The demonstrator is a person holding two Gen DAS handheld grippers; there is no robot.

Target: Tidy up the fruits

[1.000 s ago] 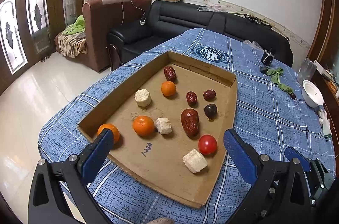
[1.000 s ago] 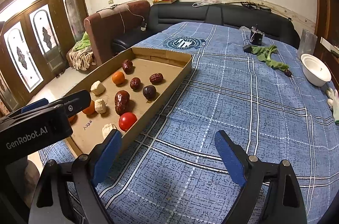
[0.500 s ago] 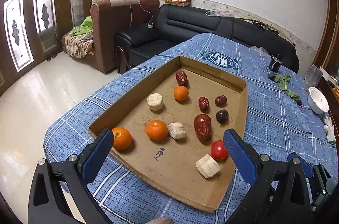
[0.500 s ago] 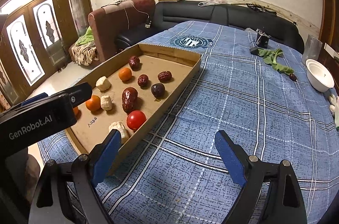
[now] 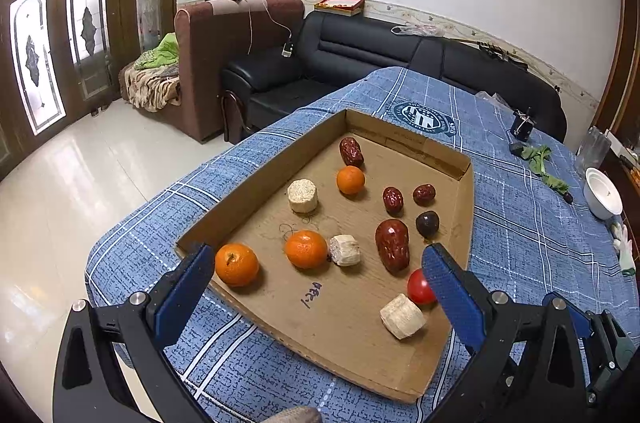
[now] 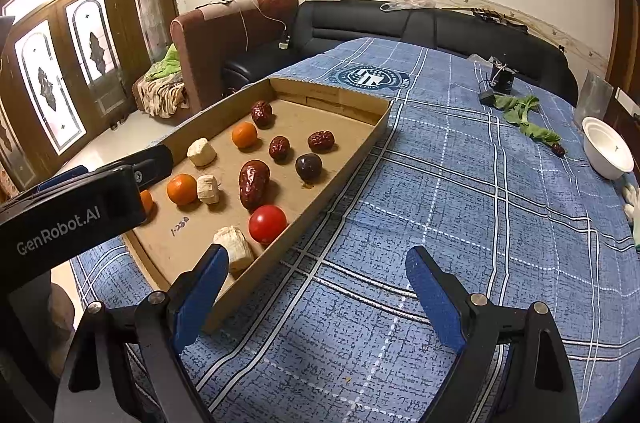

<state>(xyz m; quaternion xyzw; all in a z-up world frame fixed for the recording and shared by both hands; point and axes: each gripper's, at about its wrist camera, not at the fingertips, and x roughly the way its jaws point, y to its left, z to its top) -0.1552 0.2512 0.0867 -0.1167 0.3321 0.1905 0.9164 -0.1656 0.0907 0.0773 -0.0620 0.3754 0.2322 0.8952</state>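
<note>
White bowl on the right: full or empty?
Empty, as far as shows: the white bowl stands upright with only bare white inside.

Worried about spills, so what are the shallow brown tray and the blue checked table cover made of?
The shallow brown tray looks like matte corrugated cardboard, judging by its folded walls and raw edges. The blue checked table cover seems to be woven fabric, with a visible weave and a printed emblem.

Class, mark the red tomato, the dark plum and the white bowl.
red tomato (image 6: 267, 223): right wrist view, centre of its skin.
dark plum (image 6: 308, 166): right wrist view, its top.
white bowl (image 6: 600, 131): right wrist view, near rim.
</note>
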